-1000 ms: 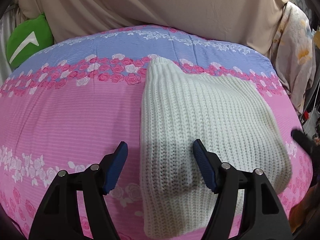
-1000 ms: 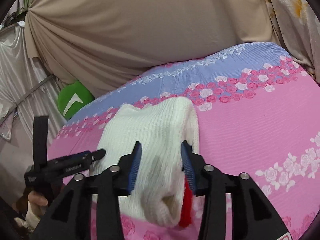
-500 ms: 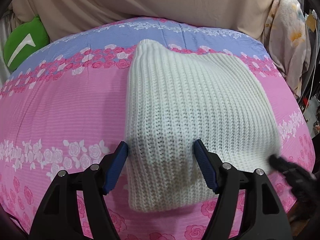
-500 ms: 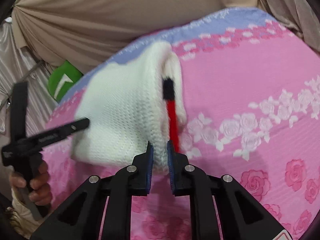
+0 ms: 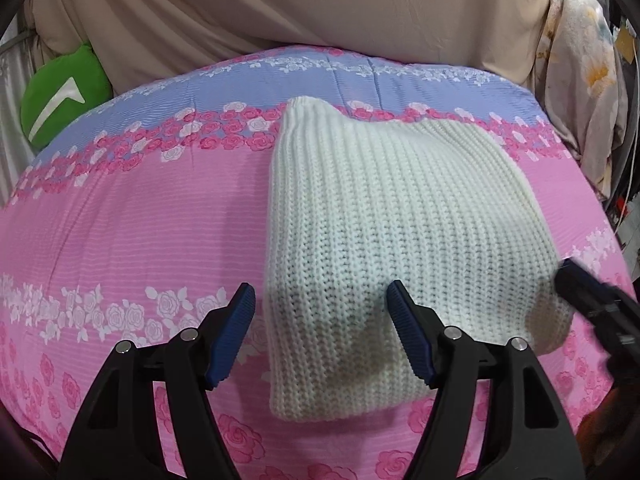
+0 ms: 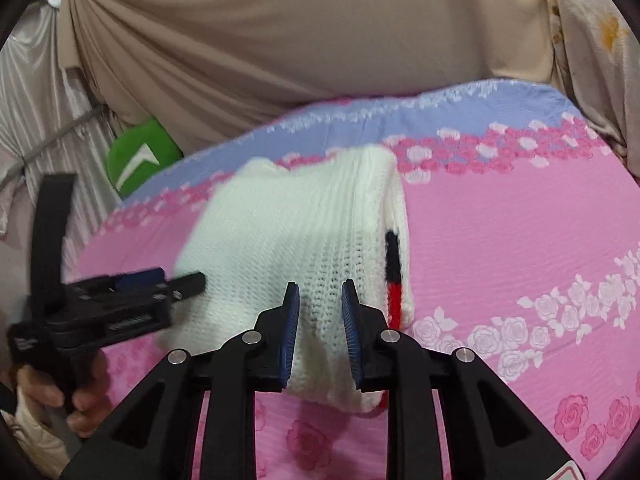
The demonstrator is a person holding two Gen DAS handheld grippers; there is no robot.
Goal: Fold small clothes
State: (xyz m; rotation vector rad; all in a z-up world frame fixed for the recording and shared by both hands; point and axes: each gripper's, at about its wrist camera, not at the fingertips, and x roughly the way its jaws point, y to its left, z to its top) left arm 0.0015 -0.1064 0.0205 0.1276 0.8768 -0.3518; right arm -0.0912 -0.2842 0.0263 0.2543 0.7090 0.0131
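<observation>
A folded white knit sweater (image 5: pixel 380 208) lies on the pink floral bed cover (image 5: pixel 140 220). My left gripper (image 5: pixel 320 320) hovers open over its near left corner, the left pad just outside the sweater's edge and the right pad above the knit. In the right wrist view, my right gripper (image 6: pixel 320 312) is shut on the sweater (image 6: pixel 288 224) at its near right fold, with knit filling the gap between the pads. A black and red stripe (image 6: pixel 394 276) shows inside that fold. The right gripper (image 5: pixel 592 304) appears blurred at the sweater's right corner. The left gripper (image 6: pixel 188 280) sits at the sweater's left side.
A green cushion (image 5: pixel 60 96) lies at the bed's far left. Beige draped cloth (image 5: pixel 320 8) hangs behind the bed and a floral fabric (image 5: pixel 580 80) hangs at the right. A hand (image 6: pixel 80 392) holds the left gripper's handle. The cover (image 6: pixel 520 240) spreads to the right.
My right gripper went from open around the sweater's near right fold to shut on it. The sweater's near edge now shows whole in the left wrist view. The left gripper stays open.
</observation>
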